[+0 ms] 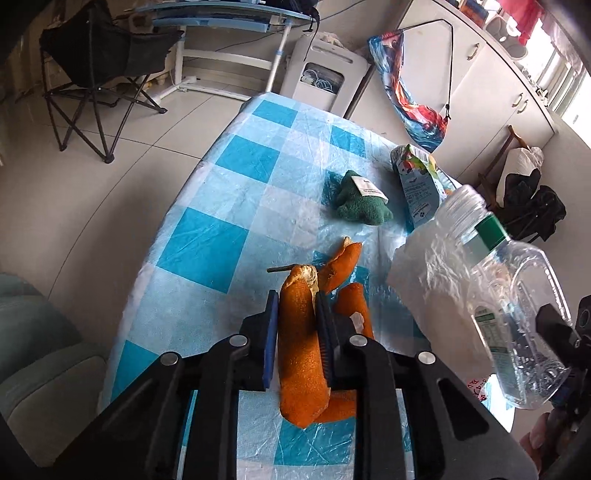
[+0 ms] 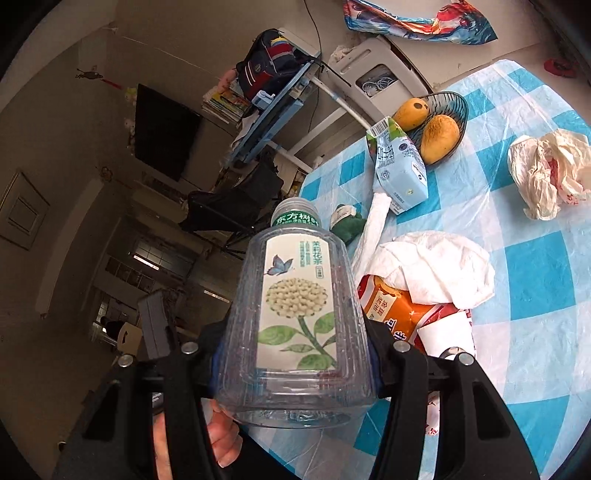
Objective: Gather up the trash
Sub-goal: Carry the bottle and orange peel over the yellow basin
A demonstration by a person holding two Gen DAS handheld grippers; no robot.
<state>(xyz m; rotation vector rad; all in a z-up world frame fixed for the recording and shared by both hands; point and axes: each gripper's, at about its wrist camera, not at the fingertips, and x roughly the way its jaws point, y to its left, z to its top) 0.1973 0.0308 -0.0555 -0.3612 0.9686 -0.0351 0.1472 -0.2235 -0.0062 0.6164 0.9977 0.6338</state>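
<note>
Peel — lower end behind fingers

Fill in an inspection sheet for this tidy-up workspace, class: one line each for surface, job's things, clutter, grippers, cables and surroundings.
Surface: table under a blue-and-white checked plastic cloth.
Job's things: curled orange peel; clear empty plastic bottle; blue-and-white carton; crumpled white tissue; crumpled plastic bag; orange snack wrapper.
Clutter: green plush toy; dark bowl holding two mangoes.
Grippers: left gripper shut on the peel; right gripper shut on the bottle.
Cables: white cords in a white unit's recess.
Surroundings: black folding chair; blue desk.
</note>
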